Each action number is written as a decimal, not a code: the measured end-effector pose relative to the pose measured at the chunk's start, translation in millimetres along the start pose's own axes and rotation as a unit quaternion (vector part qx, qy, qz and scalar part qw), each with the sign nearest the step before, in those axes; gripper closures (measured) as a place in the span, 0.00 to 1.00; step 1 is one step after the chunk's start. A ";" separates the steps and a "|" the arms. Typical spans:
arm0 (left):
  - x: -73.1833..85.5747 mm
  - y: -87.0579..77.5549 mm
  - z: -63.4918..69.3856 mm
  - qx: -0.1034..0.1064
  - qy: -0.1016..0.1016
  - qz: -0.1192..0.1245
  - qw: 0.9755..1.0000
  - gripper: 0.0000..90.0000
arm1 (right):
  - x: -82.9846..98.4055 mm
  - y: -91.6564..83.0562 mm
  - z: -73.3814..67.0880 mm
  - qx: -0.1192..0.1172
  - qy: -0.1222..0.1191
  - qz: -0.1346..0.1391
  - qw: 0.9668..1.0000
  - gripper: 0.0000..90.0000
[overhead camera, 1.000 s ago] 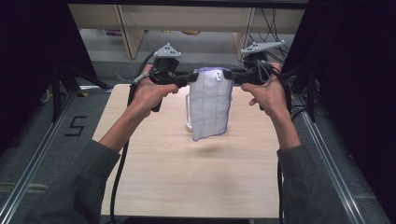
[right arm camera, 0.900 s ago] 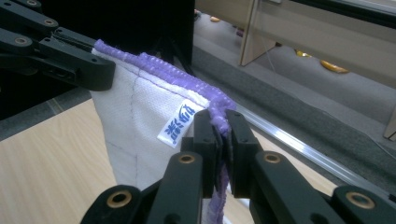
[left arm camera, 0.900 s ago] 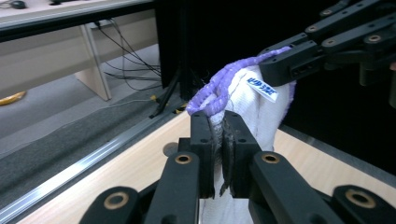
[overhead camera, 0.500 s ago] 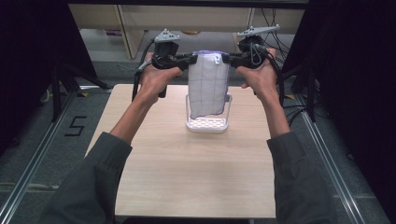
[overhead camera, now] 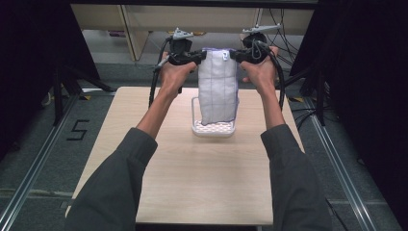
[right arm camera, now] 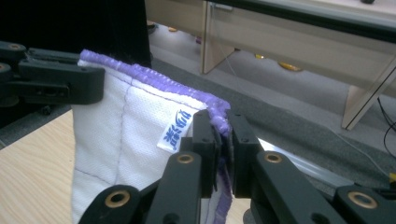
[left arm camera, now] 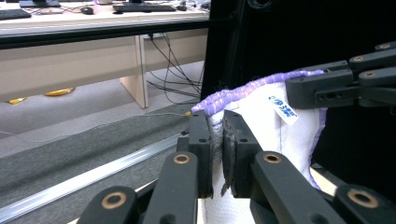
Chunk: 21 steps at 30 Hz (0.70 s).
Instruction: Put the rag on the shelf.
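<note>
A white quilted cloth (overhead camera: 219,86) with a purple stitched edge hangs between my two grippers above the far part of the table. My left gripper (overhead camera: 198,56) is shut on its top left corner, and my right gripper (overhead camera: 236,54) is shut on its top right corner. In the left gripper view the jaws pinch the purple-edged cloth (left arm camera: 261,112), with the other gripper's black jaw at the right. In the right gripper view the jaws clamp the cloth (right arm camera: 135,121) beside its small blue-printed label (right arm camera: 175,129). The cloth's lower end hangs over a white perforated rack (overhead camera: 212,129).
The wooden table (overhead camera: 192,178) stretches toward me from the rack. Dark frame posts and cables (overhead camera: 308,72) stand at both sides of the table. A grey floor with a metal rail (overhead camera: 29,178) lies to the left; desk legs (overhead camera: 132,33) stand beyond.
Both hands have carried the cloth away from me toward the far edge of the table. The white rack under it, hidden before, now shows below the cloth's lower end.
</note>
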State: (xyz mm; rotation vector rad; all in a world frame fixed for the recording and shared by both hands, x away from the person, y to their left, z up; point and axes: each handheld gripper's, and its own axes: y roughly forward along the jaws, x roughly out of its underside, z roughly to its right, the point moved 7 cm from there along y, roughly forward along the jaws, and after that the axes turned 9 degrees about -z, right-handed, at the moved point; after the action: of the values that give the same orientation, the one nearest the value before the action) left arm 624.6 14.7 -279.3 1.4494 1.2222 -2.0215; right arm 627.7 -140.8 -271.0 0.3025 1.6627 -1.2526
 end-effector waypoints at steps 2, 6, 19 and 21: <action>2.0 4.9 -5.6 -0.007 -0.007 0.000 1.000 0.92 | 1.3 7.7 -0.2 -0.004 0.009 -0.003 1.000 0.93; 6.6 13.2 -10.7 -0.012 -0.011 -0.009 1.000 0.92 | 3.3 21.4 2.0 -0.003 0.012 -0.009 1.000 0.93; 29.0 42.0 -25.3 -0.027 -0.029 -0.033 0.999 0.90 | 17.3 54.3 7.6 0.008 0.019 -0.040 0.999 0.93; 31.2 45.9 -23.5 -0.020 -0.032 -0.034 0.999 0.90 | 20.8 60.0 9.9 0.015 0.020 -0.050 0.998 0.93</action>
State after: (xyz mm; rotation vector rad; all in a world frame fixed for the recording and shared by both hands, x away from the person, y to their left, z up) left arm 658.2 13.9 -329.3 1.3322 1.2945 -2.0591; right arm 664.3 -130.1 -322.7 0.2660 1.7125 -1.3554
